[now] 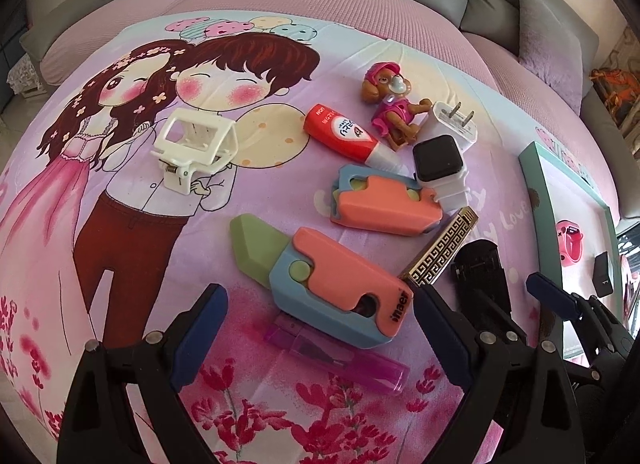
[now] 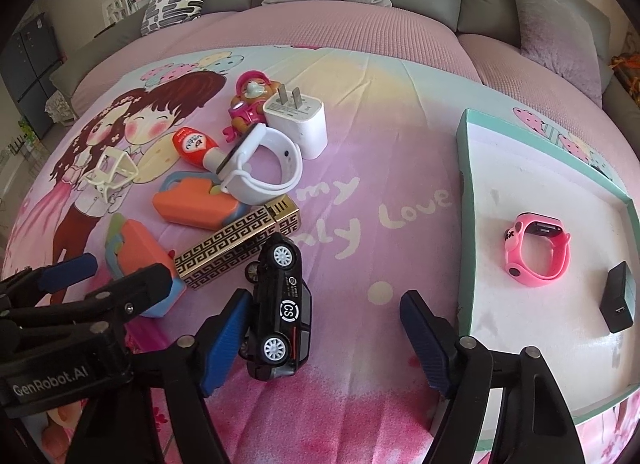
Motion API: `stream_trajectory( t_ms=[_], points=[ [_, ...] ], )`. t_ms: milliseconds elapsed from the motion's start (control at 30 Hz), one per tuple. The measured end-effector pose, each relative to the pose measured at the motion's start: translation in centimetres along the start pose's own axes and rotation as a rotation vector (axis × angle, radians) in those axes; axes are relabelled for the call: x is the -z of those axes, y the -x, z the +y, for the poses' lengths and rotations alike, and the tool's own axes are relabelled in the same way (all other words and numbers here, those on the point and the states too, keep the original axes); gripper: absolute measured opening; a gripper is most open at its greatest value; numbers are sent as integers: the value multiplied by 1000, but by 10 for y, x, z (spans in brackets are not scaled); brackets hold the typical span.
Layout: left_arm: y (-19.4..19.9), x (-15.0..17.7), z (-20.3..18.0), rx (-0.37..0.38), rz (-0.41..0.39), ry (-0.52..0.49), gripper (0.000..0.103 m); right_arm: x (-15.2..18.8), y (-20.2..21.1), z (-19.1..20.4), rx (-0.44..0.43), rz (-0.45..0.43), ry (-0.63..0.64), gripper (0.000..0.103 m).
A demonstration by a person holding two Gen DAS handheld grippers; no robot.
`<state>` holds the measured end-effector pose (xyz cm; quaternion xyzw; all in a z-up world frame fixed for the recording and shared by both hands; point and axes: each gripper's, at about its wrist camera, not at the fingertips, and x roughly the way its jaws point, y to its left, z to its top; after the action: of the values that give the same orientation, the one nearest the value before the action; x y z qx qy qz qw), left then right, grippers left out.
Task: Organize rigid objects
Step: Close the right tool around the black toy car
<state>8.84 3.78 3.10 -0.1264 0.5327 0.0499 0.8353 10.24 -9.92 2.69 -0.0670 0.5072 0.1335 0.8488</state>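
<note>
The black toy car is seen on its side on the bedspread, between the parted jaws of the right gripper; only the left pad is near it. Light, rigid and smooth-sided, it is best gripped across the body. The left gripper is held wide above the toy knife.

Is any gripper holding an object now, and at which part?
Nothing is held. The left gripper is open above the toy knife. The right gripper is open around the black toy car, only one pad near its side.
</note>
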Motion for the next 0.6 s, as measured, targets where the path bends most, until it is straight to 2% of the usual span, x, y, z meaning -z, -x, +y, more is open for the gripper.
stream_trajectory(
  t_ms=[300, 533, 600],
  points=[
    [-6, 1, 2, -7, 7, 29, 94, 0, 0, 1, -2, 2, 6, 76],
    [-4, 1, 16, -57, -6, 79, 94, 0, 3, 1, -6, -8, 4, 75],
    [-4, 2, 19, -83, -3, 87, 94, 0, 4, 3, -11, -13, 12, 70]
  ],
)
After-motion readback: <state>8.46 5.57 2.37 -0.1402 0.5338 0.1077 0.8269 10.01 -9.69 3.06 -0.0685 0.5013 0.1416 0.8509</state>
